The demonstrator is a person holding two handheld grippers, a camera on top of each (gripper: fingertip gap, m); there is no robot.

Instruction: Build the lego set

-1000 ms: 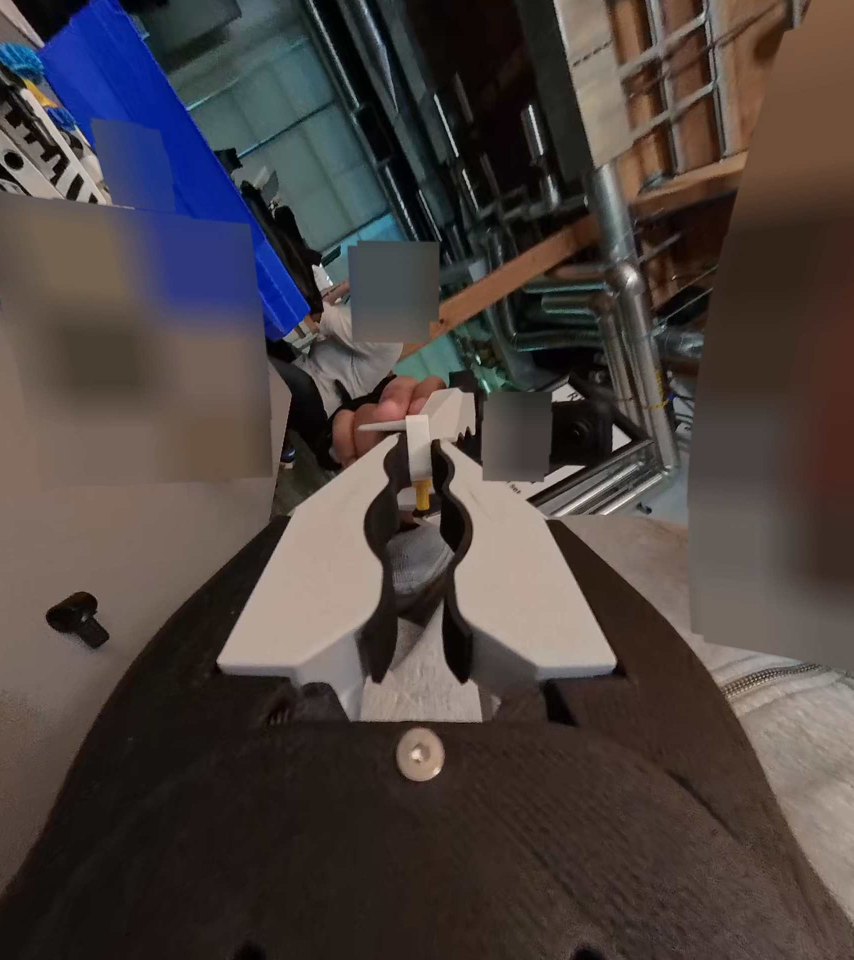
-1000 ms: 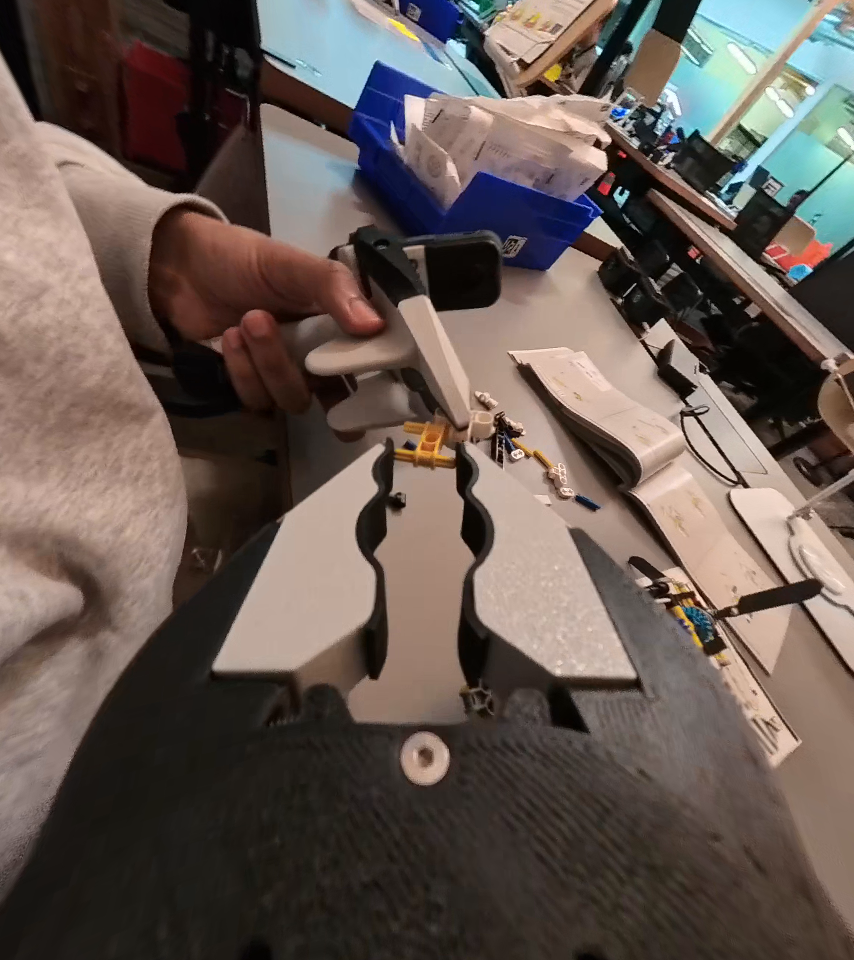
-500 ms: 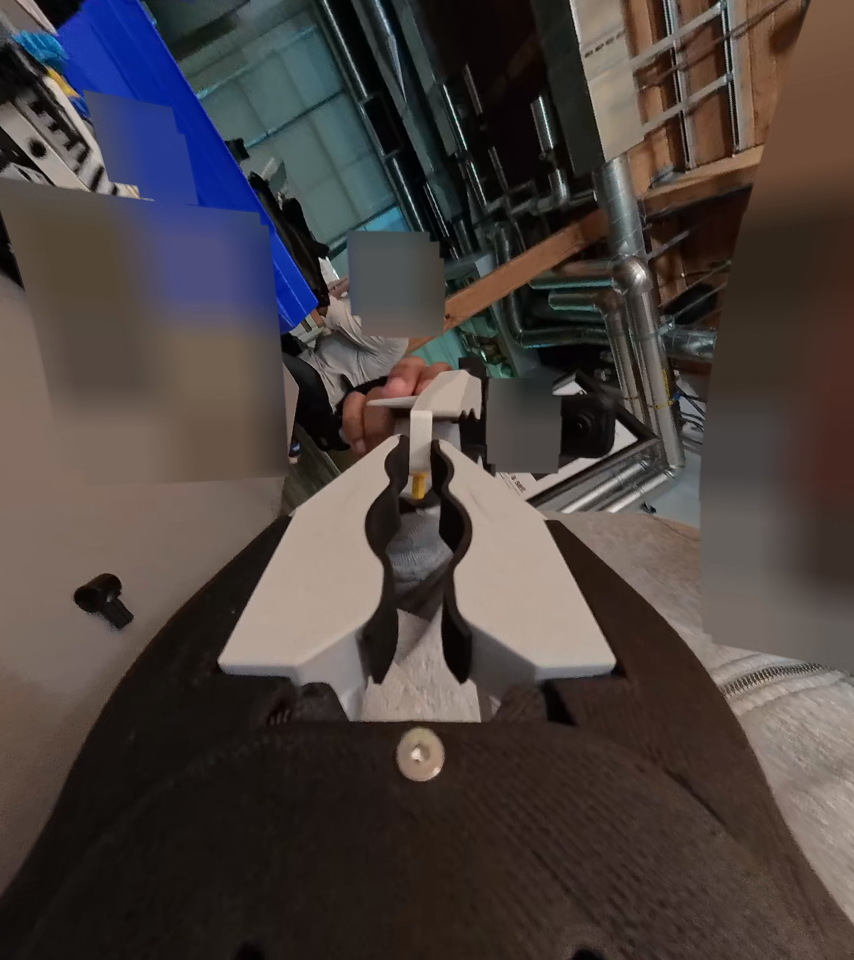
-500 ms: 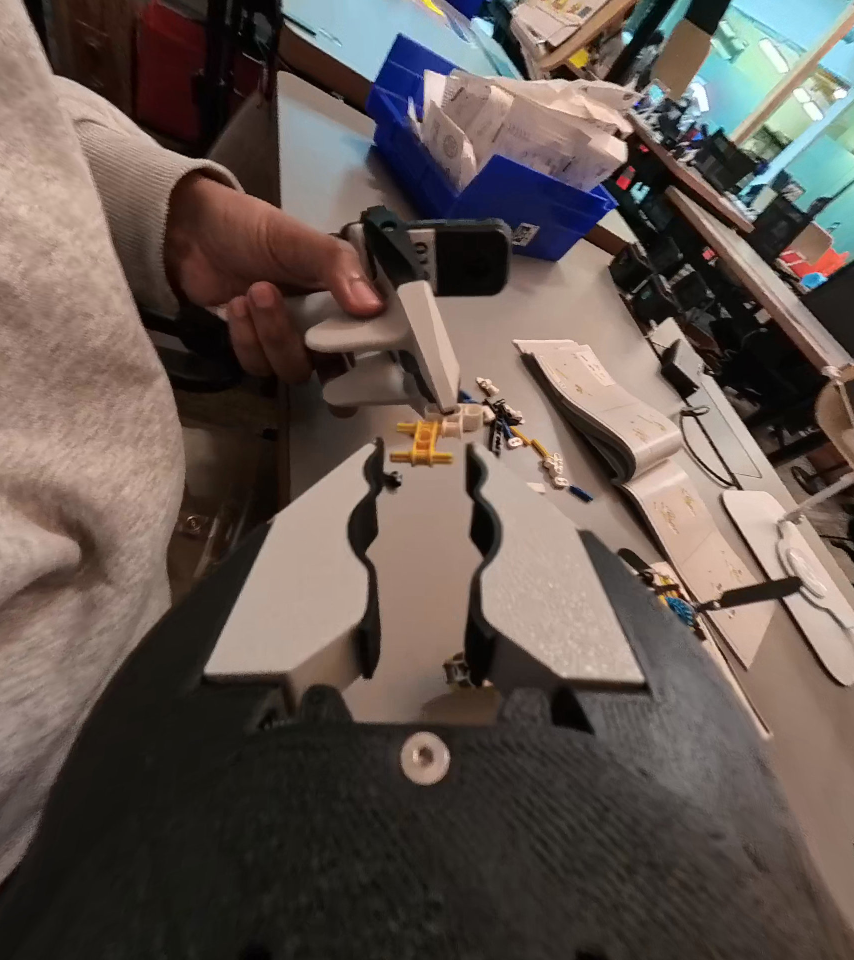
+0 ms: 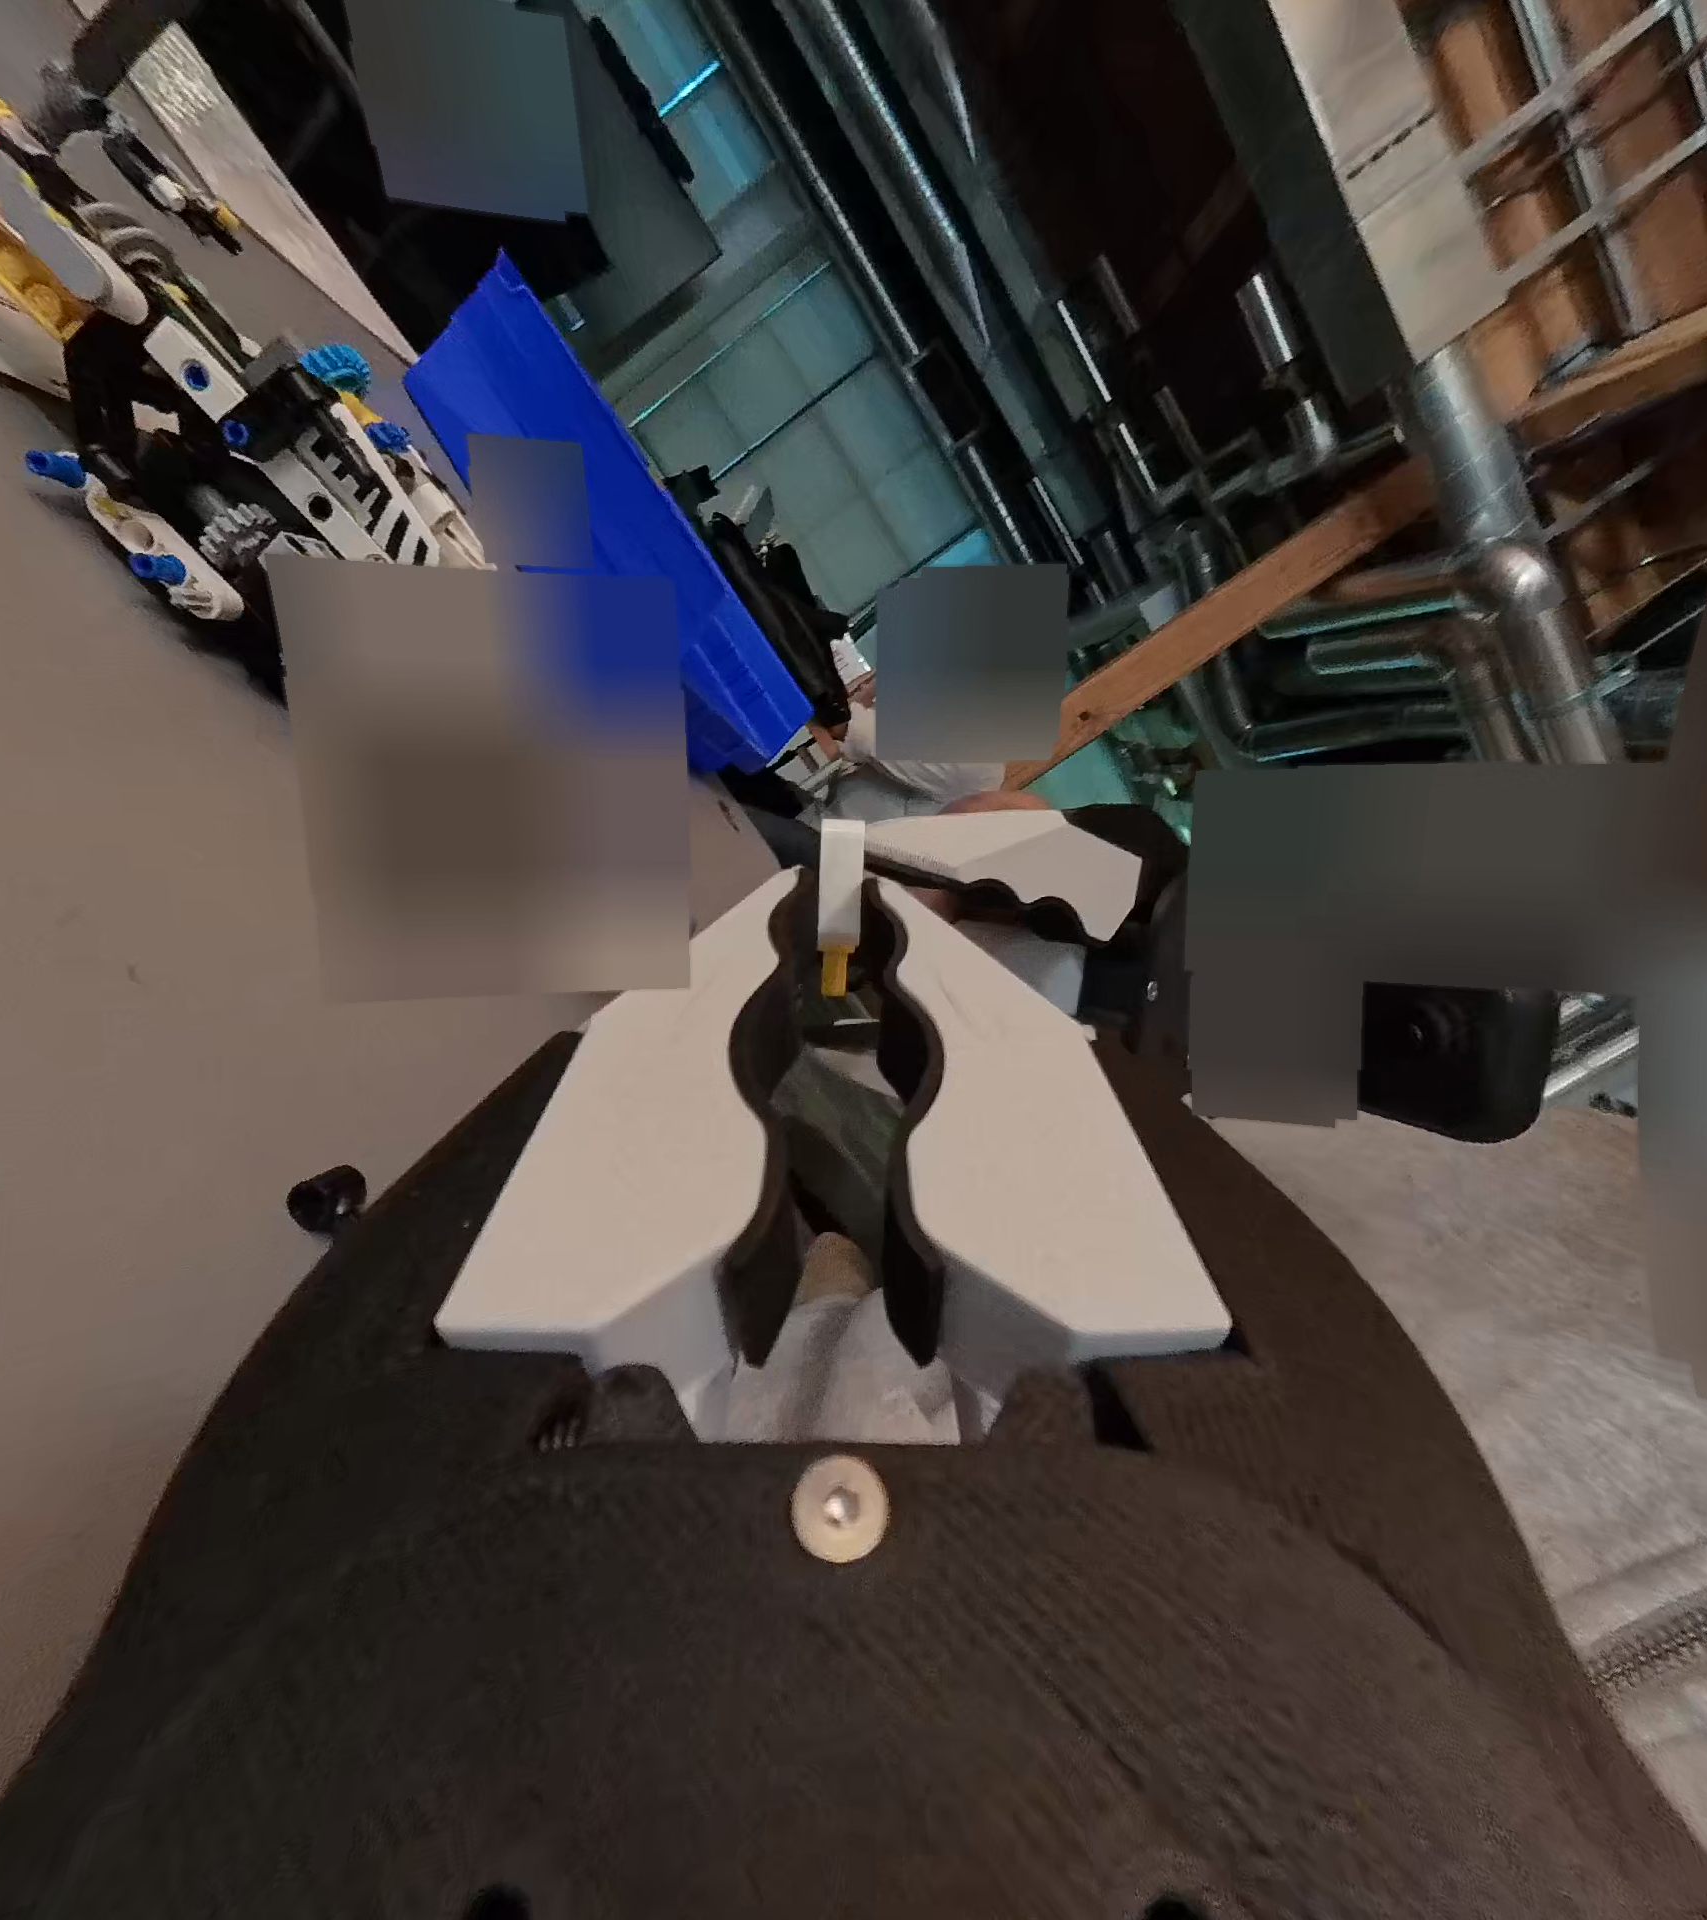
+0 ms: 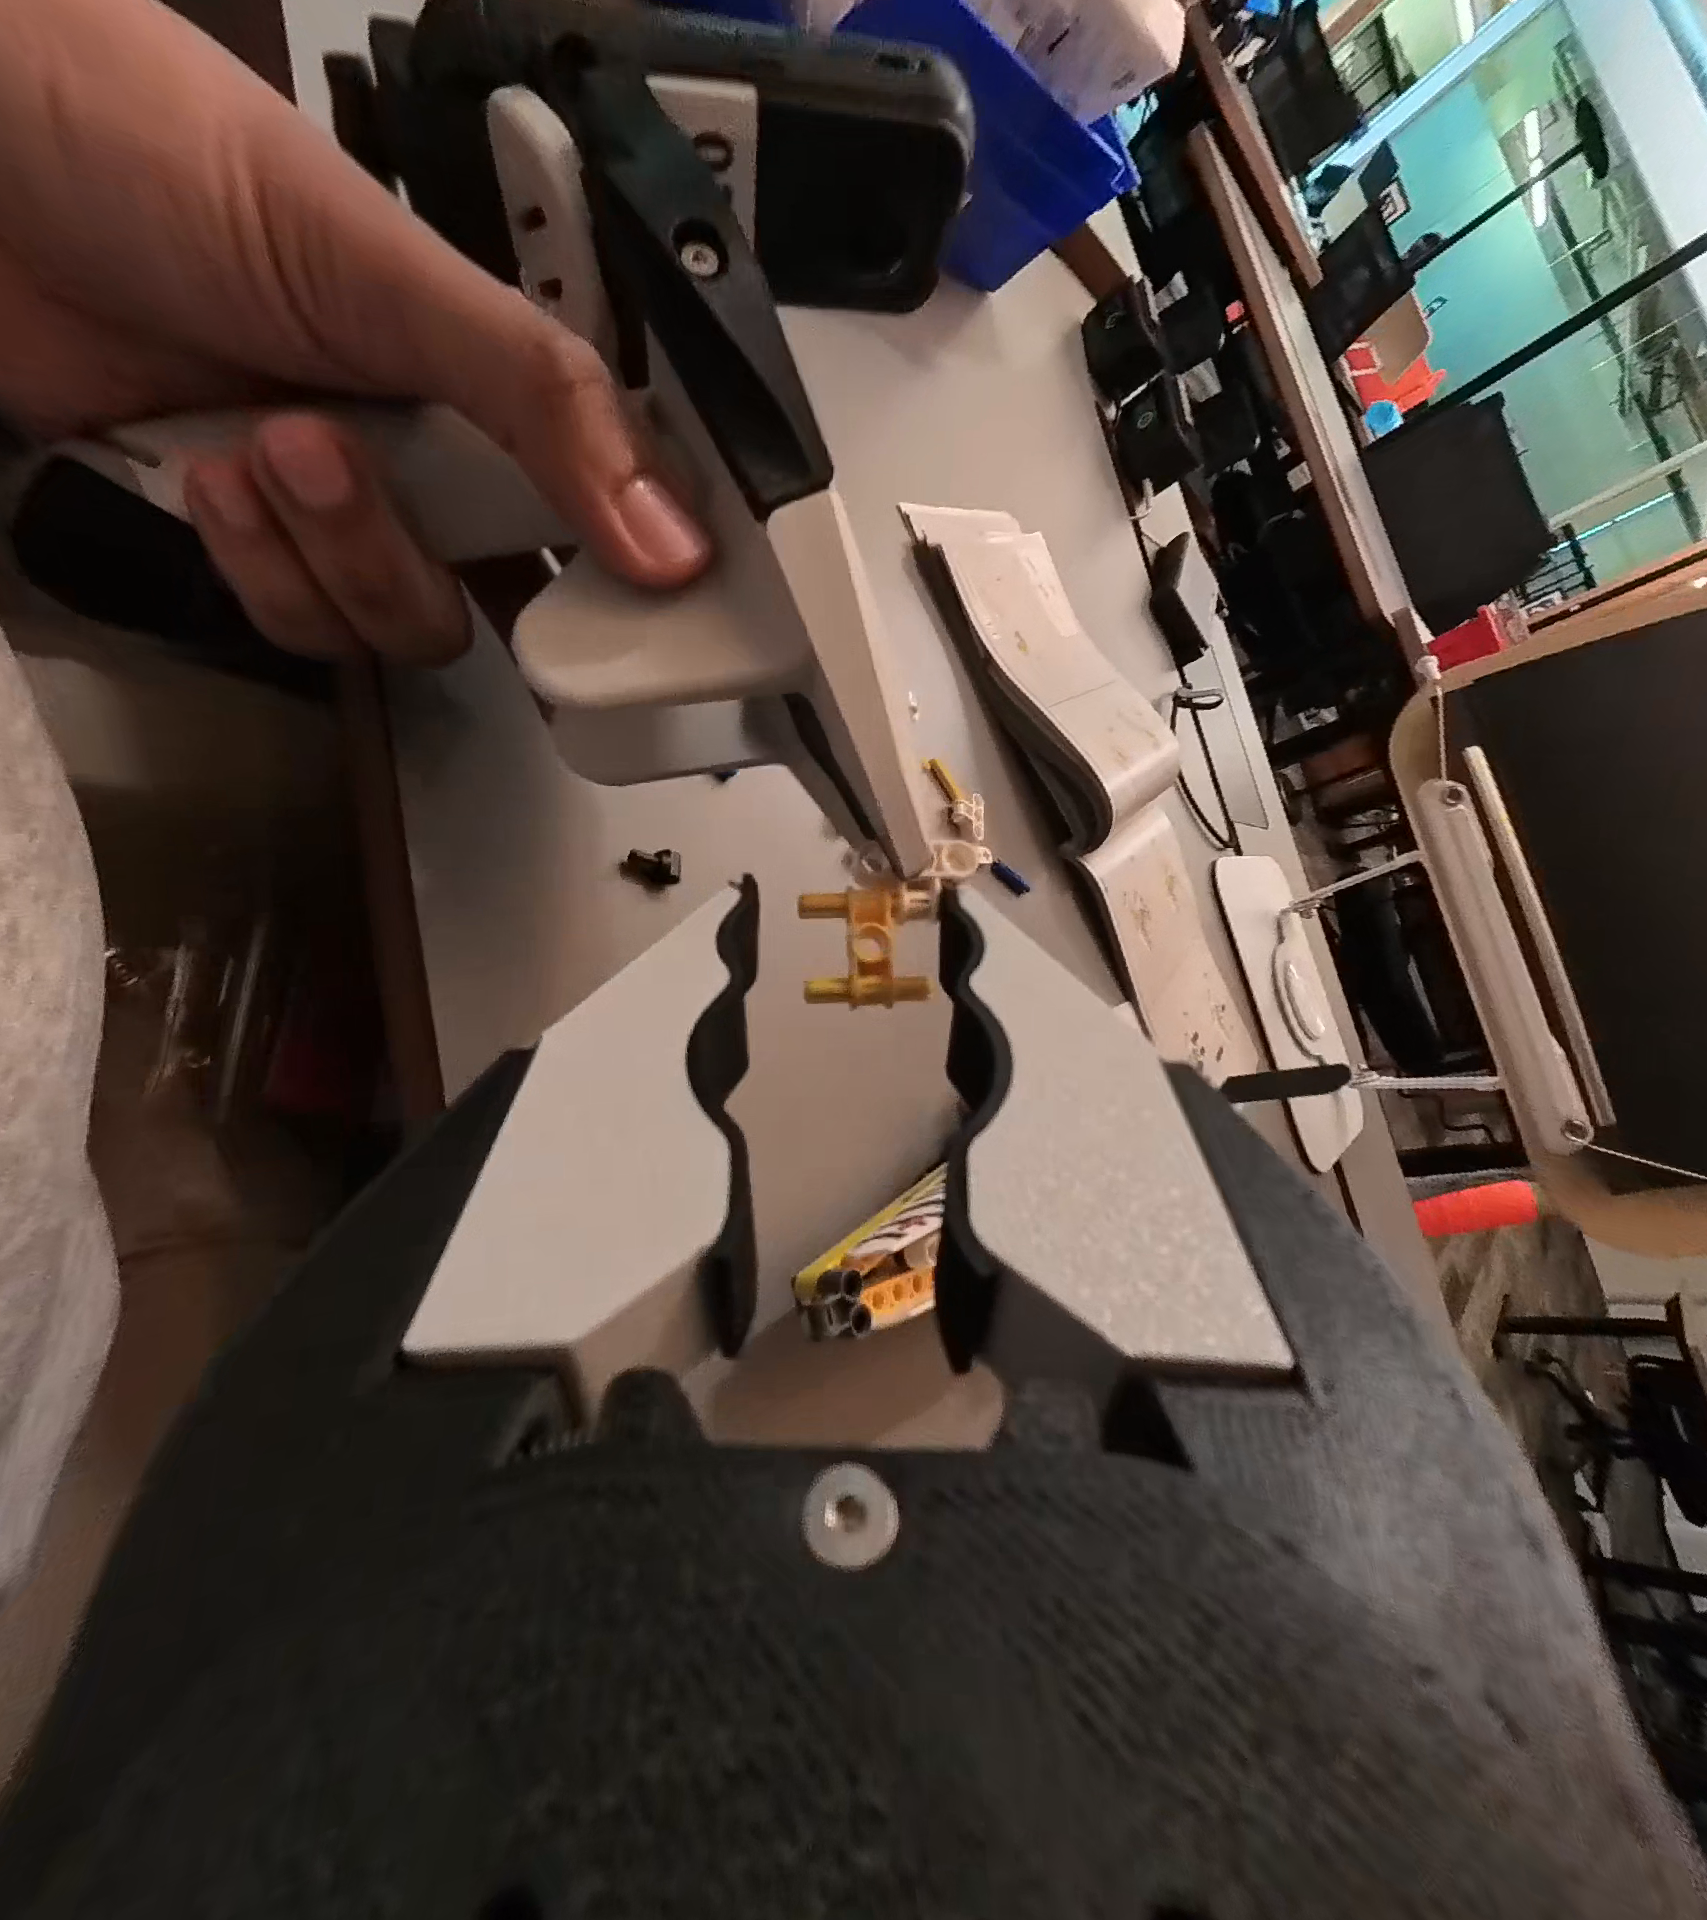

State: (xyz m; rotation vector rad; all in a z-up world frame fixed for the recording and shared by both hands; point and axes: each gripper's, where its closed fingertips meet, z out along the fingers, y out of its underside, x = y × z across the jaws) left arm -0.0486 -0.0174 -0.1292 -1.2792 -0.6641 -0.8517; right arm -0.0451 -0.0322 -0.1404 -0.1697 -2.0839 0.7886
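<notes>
Fingers of left gripper pinched on white piece carrying yellow connector, presented between spread, empty fingers of right gripper for likely joining; right gripper now nearer than before; booklet, loose bits on table.

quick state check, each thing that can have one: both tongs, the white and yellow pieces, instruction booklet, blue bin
left tongs: shut on white piece
right tongs: open, holding nothing
white piece: pinched at the tips
yellow piece: joined to white piece, off the table
instruction booklet: lying open
blue bin: contents hidden
</notes>
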